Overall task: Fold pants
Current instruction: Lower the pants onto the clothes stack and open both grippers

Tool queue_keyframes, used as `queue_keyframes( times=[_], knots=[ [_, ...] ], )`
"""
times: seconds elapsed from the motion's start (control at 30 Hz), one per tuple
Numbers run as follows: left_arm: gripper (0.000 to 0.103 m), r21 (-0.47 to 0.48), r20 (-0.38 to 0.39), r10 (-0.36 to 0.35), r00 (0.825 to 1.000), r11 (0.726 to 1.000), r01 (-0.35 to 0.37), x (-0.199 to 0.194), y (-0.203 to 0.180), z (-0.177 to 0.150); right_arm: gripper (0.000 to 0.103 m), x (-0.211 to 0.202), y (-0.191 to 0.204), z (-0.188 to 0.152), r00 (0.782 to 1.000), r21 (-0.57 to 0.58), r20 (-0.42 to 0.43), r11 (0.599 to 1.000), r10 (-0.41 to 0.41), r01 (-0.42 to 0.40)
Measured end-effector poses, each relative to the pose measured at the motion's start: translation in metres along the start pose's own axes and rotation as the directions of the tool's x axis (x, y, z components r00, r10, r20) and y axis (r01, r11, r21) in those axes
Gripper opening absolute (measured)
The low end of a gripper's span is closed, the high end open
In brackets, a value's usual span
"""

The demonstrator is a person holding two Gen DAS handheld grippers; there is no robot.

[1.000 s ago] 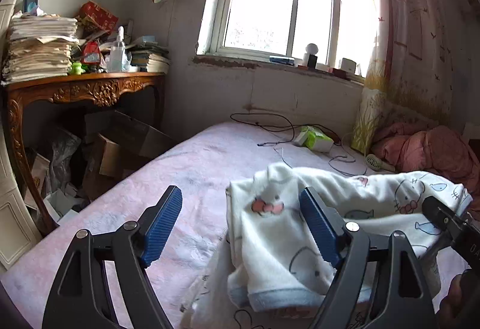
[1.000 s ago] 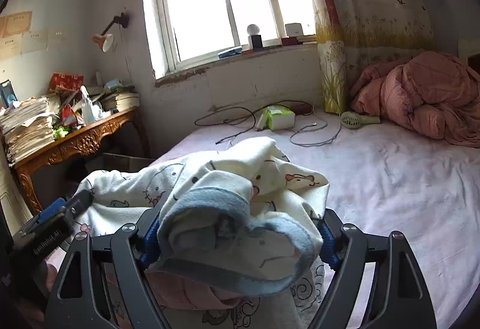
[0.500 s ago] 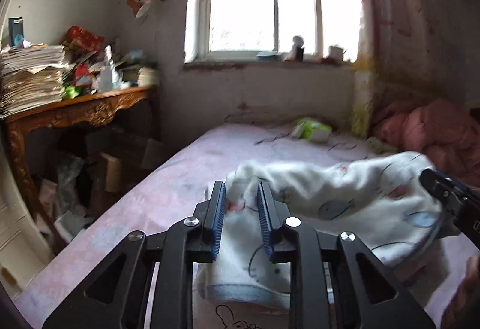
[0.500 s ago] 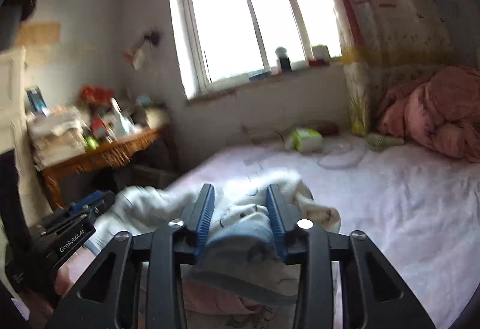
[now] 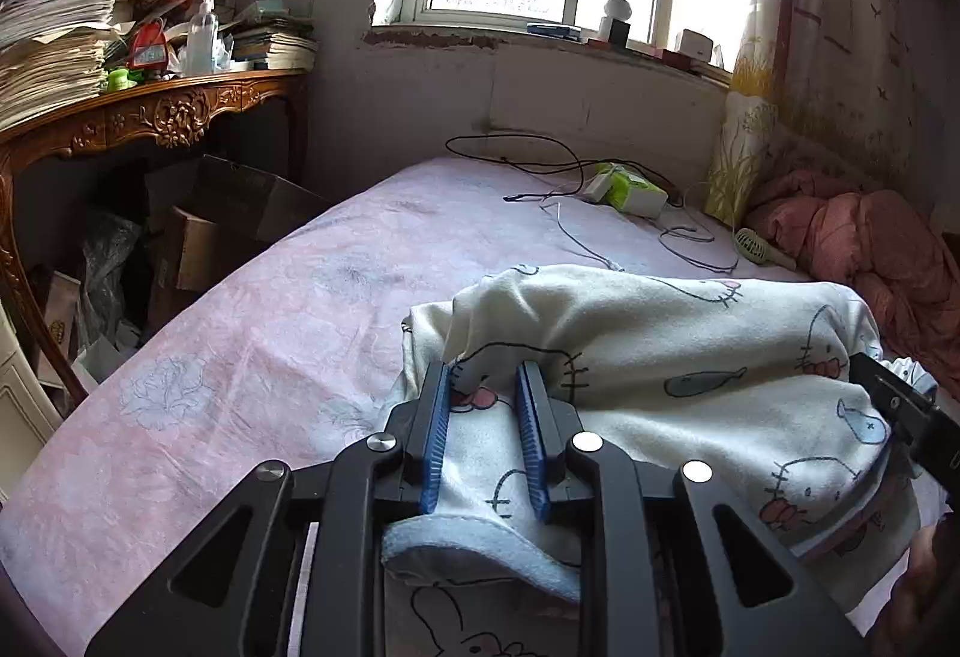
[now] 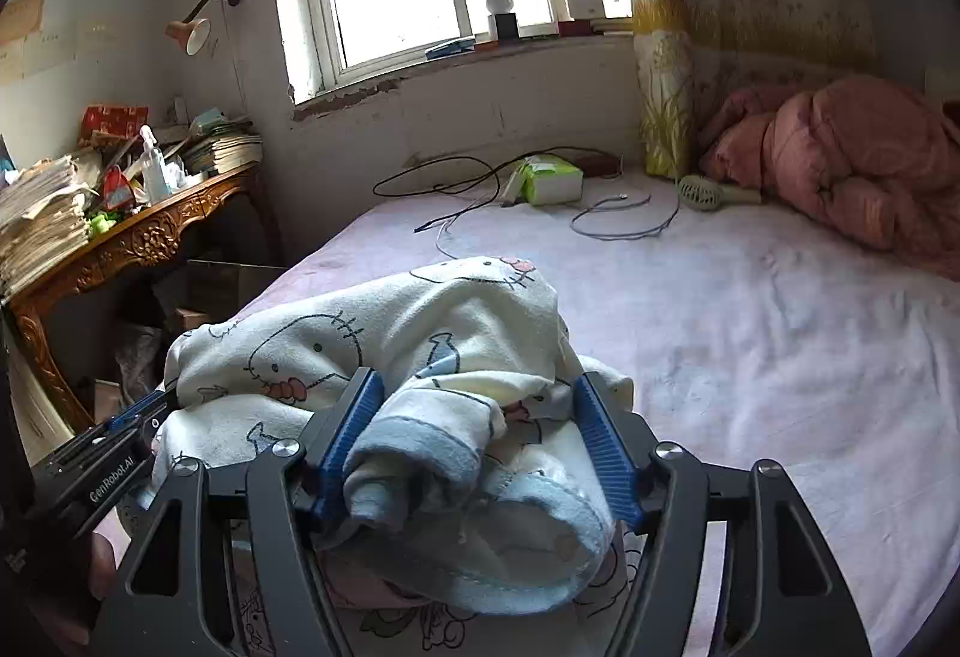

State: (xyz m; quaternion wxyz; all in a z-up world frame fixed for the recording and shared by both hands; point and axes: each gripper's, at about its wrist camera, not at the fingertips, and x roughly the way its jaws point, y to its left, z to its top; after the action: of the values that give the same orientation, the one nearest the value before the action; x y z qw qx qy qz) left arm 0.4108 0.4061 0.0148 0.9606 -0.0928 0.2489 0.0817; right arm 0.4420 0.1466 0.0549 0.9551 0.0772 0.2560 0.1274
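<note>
You are pinching one blue-cuffed end of the pants (image 5: 648,375) in the left gripper (image 5: 483,438), while the right gripper (image 6: 483,438) has just been opening, its jaws standing spread around the other bunched cuff. Probably you are setting down a fold. The pants are lying on the bed (image 6: 750,333), their long axis running gripper to gripper across it.

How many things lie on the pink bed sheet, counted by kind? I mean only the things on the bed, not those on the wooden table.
Cartoon-print pants: 1
Green and white box: 1
Green handheld fan: 1
Pink quilt: 1
Cables, black and grey: at least 2
Total: at least 6
</note>
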Motion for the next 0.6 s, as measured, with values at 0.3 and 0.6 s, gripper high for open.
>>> queue_keyframes(
  times=[0.3,0.6],
  knots=[
    [0.08,-0.026,0.124,0.032,0.992,0.999,-0.029,-0.034,0.008,0.015,0.081,-0.036,0.031,0.008,0.989,-0.173,0.132,0.98,-0.074,0.097],
    [0.098,0.06,0.277,0.004,0.961,0.998,-0.021,-0.088,-0.012,0.028,0.102,-0.084,0.033,0.022,0.974,-0.098,0.22,0.993,-0.049,0.072]
  ],
)
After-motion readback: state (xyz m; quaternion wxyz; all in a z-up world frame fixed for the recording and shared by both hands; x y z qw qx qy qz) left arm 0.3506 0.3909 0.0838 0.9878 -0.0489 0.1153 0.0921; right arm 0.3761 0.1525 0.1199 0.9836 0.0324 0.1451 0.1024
